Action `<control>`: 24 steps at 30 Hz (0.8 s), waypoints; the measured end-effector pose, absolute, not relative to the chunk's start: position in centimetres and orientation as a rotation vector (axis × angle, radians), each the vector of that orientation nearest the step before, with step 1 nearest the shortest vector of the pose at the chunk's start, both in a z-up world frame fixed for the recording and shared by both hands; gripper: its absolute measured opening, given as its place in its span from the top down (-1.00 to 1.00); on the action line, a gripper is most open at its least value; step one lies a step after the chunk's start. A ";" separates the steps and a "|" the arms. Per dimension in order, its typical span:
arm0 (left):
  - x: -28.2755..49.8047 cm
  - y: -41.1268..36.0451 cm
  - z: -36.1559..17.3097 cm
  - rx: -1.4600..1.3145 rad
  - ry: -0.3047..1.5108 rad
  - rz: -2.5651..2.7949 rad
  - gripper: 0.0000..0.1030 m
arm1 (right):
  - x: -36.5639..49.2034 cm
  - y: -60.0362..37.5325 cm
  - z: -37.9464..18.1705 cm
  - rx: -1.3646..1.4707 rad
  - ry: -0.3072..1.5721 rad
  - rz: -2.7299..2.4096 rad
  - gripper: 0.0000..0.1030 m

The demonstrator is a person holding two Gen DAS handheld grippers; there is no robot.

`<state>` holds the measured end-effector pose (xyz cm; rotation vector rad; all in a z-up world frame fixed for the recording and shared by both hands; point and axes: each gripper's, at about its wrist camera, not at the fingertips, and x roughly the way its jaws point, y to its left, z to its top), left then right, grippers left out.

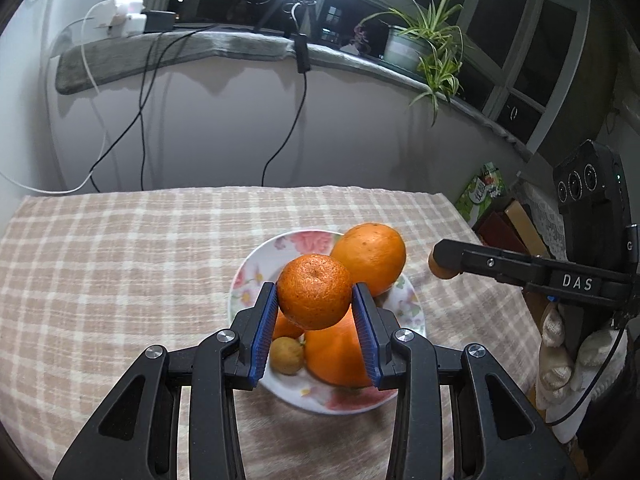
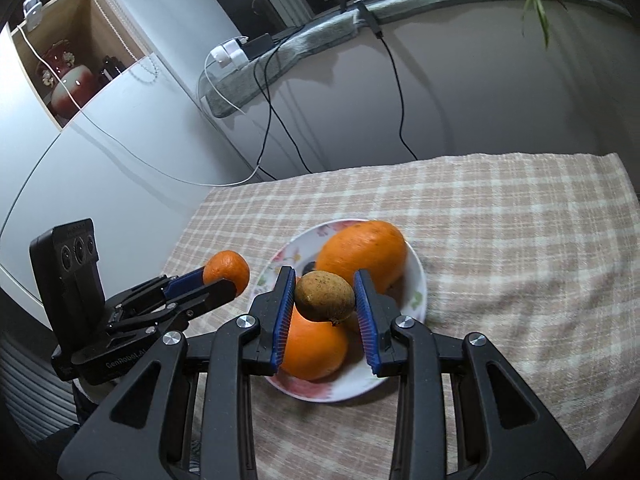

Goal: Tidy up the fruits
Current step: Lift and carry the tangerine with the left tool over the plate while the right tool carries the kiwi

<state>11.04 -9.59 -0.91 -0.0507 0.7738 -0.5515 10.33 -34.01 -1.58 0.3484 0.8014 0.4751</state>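
My left gripper [image 1: 315, 288] is shut on a tangerine [image 1: 314, 292] and holds it above a floral plate [image 1: 248, 276]. On the plate lie a large orange [image 1: 368, 258], a second orange [image 1: 336, 356] and a small brown-yellow fruit [image 1: 286, 356]. My right gripper [image 2: 324, 280] is shut on a small brown fruit [image 2: 325, 297] over the same plate [image 2: 344, 388], above the two oranges [image 2: 364, 252] [image 2: 312, 348]. In the right wrist view, the left gripper [image 2: 224, 280] and its tangerine [image 2: 227, 268] hang left of the plate. The right gripper [image 1: 440, 260] appears at the right of the left wrist view.
A checked beige cloth [image 1: 120, 260] covers the table. Cables hang from the window sill [image 1: 180, 48] behind it, where a potted plant [image 1: 420, 40] stands. Books and a green box [image 1: 486, 188] sit past the table's right edge. A gloved hand [image 1: 560, 352] grips the right tool.
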 end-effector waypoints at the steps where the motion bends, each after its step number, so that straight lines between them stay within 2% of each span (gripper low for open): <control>1: 11.1 -9.8 -0.9 -0.047 0.775 -0.554 0.29 | 10.3 -34.2 -1.8 0.351 0.803 0.472 0.38; 24: 11.8 -12.2 -1.5 -0.004 0.797 -0.562 0.29 | 10.7 -35.1 -4.5 0.357 0.847 0.467 0.38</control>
